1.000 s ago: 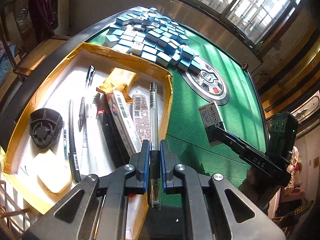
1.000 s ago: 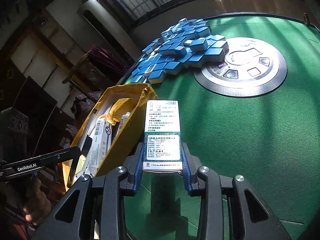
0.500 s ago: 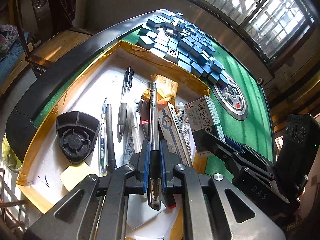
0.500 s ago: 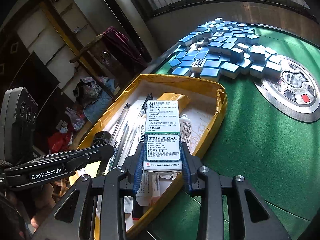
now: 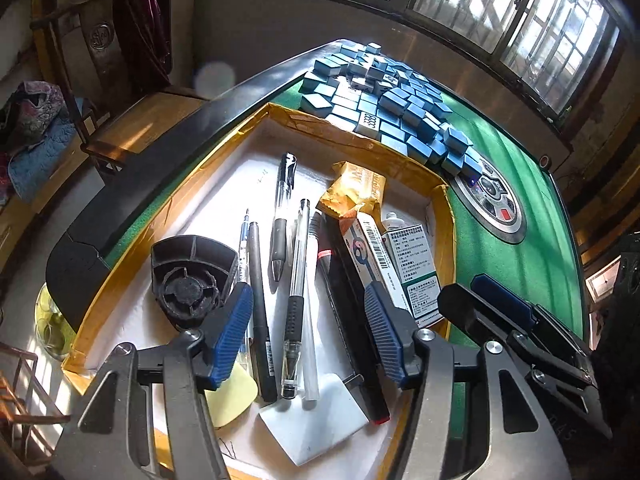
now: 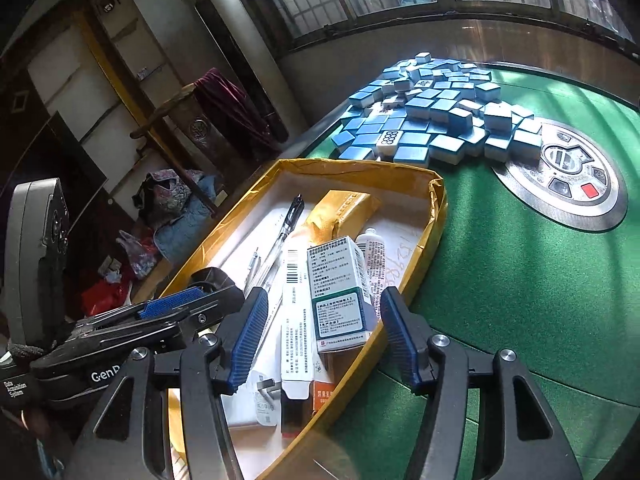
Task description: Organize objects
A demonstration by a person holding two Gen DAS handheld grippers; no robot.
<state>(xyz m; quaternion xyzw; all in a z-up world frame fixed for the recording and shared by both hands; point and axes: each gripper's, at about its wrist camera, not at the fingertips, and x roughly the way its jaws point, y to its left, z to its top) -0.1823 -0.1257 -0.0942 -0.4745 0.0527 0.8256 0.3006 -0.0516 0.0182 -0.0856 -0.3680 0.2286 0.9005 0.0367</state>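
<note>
We are opening our left gripper [image 5: 308, 332] over the yellow-rimmed tray [image 5: 256, 124]; the clear pen [image 5: 295, 300] is lying loose on the tray floor between its spread jaws, touching neither pad. We are opening our right gripper [image 6: 324, 338] too, and the medicine box [image 6: 340, 288] is resting in the tray, free of its pads.

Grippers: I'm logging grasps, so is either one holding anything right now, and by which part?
Nothing is held. Both sets of jaws are opening; the clear pen and the medicine box lie in the tray.
</note>
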